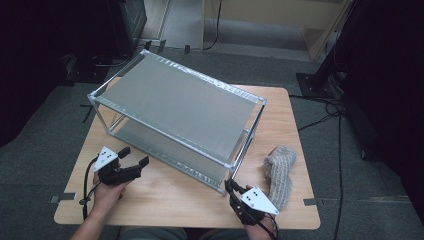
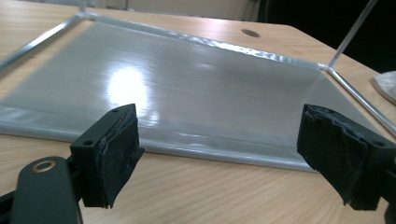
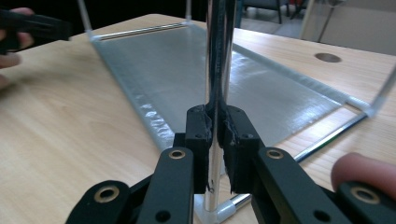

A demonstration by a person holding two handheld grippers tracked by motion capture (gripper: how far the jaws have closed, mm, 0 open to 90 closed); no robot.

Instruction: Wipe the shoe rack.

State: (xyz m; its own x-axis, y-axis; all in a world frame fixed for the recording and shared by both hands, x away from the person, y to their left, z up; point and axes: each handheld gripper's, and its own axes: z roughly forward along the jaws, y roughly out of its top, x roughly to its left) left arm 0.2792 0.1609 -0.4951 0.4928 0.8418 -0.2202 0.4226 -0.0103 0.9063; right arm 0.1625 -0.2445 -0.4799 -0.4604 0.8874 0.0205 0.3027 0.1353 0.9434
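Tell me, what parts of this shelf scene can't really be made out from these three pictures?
- Lower shelf: in the high view the upper shelf covers most of it.
- Corner post: in the right gripper view the right gripper, shut on it, hides the stretch between the pads.
- Sock: the left gripper view's right edge cuts it to a sliver.
- Right hand: cut off by the high view's bottom edge.

Dim room with dark edges, overhead glare on the lower shelf (image 2: 126, 86), soft blurry near jaws
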